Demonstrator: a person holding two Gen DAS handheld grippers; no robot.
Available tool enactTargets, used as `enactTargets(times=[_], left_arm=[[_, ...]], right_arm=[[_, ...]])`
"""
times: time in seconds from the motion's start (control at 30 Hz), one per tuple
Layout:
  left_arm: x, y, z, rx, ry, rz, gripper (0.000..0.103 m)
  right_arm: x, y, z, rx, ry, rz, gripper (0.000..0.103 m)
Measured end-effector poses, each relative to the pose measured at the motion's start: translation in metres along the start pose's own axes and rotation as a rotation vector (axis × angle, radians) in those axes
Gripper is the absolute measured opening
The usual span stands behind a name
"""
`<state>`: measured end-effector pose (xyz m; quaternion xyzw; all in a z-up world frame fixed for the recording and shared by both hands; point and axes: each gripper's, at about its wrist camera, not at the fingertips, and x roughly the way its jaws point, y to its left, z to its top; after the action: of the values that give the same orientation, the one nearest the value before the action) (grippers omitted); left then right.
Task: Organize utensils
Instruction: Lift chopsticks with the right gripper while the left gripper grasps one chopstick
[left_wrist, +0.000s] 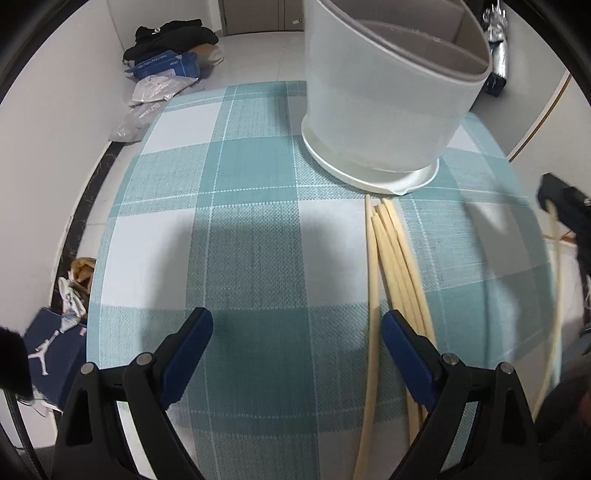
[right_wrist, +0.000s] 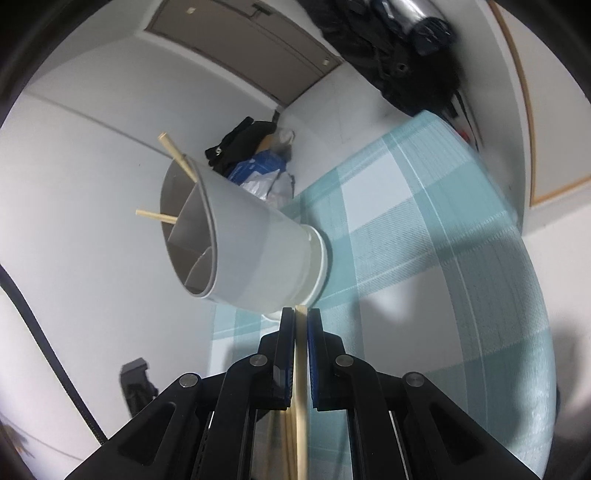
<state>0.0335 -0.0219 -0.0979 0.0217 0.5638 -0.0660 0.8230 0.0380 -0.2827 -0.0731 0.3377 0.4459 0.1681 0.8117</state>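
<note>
The right gripper (right_wrist: 301, 314) is clamped on one chopstick (right_wrist: 301, 373) running lengthwise between its pads, low in the frame's centre. The left gripper (left_wrist: 297, 334) stands wide apart and empty; about five loose chopsticks (left_wrist: 393, 258) lie on the checked cloth (left_wrist: 236, 206), passing under its right-hand finger. The divided holder (right_wrist: 255, 251), at centre-left, has two chopsticks (right_wrist: 177, 155) sticking out.

Floor: I see pale grey tiles (left_wrist: 258, 55).
Walls: plain white (left_wrist: 48, 122).
Corner: my view catches black clothes (left_wrist: 170, 37).

Matt plastic holder (left_wrist: 380, 96), pale wooden chopsticks (left_wrist: 397, 266), rough woven checked cloth (left_wrist: 240, 221)
</note>
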Motion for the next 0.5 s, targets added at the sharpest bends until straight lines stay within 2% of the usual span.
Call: enactTargets(times=[0.1,0.2,0.27,0.4,0.47,0.5], left_arm=[[0.005,0.001,0.006,-0.002,0.002,0.0,0.091],[0.006,0.002,0.015,0.004,0.0,0.005,0.089],[0.007,0.001,0.019,0.01,-0.002,-0.005,0.078],[0.008,-0.004,0.026,0.024,-0.013,-0.021,0.063],[0.009,-0.006,0.03,0.022,-0.028,-0.028,0.046],[0.009,-0.006,0.032,0.016,-0.036,-0.028,0.041]], right_arm=[[-0.002,-0.007,0.002,0.05,0.003,0.003,0.006],[0.0,-0.006,0.0,0.019,0.009,-0.079,0.006],[0.004,-0.006,-0.004,-0.011,0.025,-0.13,0.006],[0.011,-0.005,-0.01,-0.045,0.051,-0.162,0.006],[0.014,-0.004,-0.012,-0.051,0.064,-0.149,0.006],[0.015,-0.003,-0.012,-0.054,0.069,-0.148,0.006]])
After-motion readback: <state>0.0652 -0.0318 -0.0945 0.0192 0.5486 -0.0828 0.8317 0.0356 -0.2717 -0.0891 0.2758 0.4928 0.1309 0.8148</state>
